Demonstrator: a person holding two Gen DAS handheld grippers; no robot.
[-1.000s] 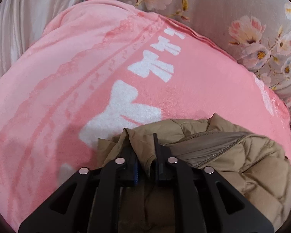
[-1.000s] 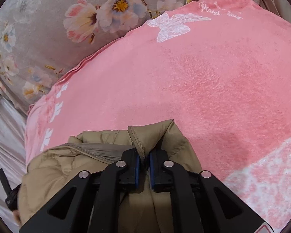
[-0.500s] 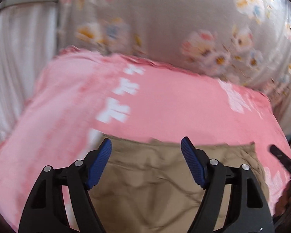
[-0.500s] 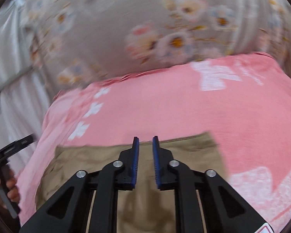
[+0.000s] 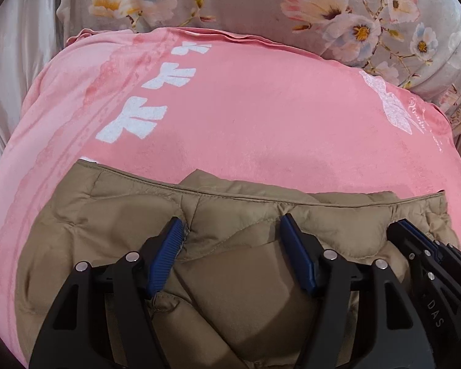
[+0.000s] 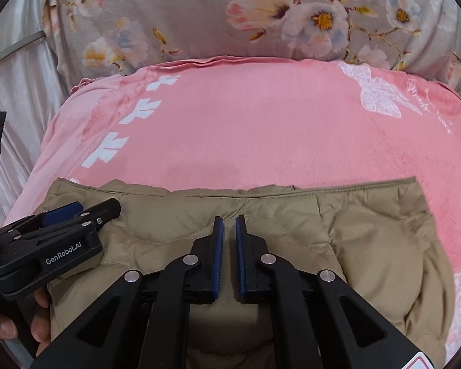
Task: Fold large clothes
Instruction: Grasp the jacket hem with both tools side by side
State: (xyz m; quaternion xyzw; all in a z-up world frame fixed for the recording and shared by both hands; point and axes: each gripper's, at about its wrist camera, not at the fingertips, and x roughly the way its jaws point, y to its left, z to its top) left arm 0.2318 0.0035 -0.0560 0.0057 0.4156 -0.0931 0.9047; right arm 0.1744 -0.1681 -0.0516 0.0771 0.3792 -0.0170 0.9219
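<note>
A tan quilted puffer jacket [image 5: 236, 264] lies folded flat on a pink blanket [image 5: 249, 107]. It also shows in the right wrist view [image 6: 368, 246] on the same blanket [image 6: 246, 129]. My left gripper [image 5: 232, 233] is open, its blue pads resting on the jacket's top, holding nothing. It also shows at the left of the right wrist view [image 6: 80, 210]. My right gripper [image 6: 228, 230] hovers over the jacket's far edge with jaws nearly closed and a narrow empty gap between them. It shows at the right of the left wrist view [image 5: 415, 233].
A grey floral quilt [image 6: 261, 18] lies beyond the blanket. Pale satin fabric [image 5: 12, 70] hangs at the left. A hand [image 6: 21, 323] holds the left gripper's handle.
Both grippers let go of the jacket edge they held pinched a second ago. The jacket now lies flat and folded. The left jaws opened wide and both grippers lowered onto it.
</note>
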